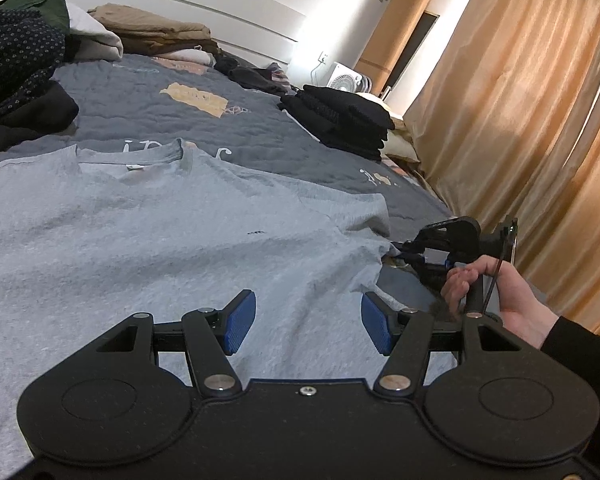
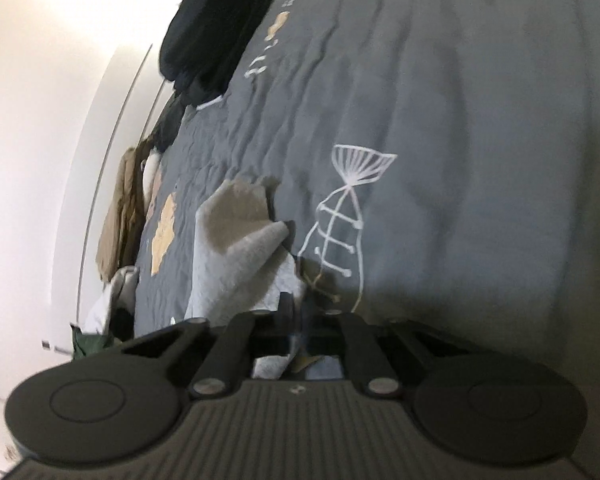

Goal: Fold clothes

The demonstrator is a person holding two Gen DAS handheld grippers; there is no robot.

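Across the bed, a dark grey quilt fills most of both views, its middle bare and its edges crowded: a patterned heap at one side, tan folded clothes by the headboard, a black stack near the curtain. Spread flat on the near part lies the grey T-shirt, collar toward the headboard, one sleeve reaching toward the curtain-side edge. White stitched marks on the quilt include a fish-skeleton drawing and some lettering above the collar, too hidden to read; a small dark mark on the shirt is too small to read. Over the hem, the left gripper hovers with blue pads spread wide, holding nothing. At the shirt's edge, the right gripper is pressed together on a bunched fold of grey cloth; a hand holds it.
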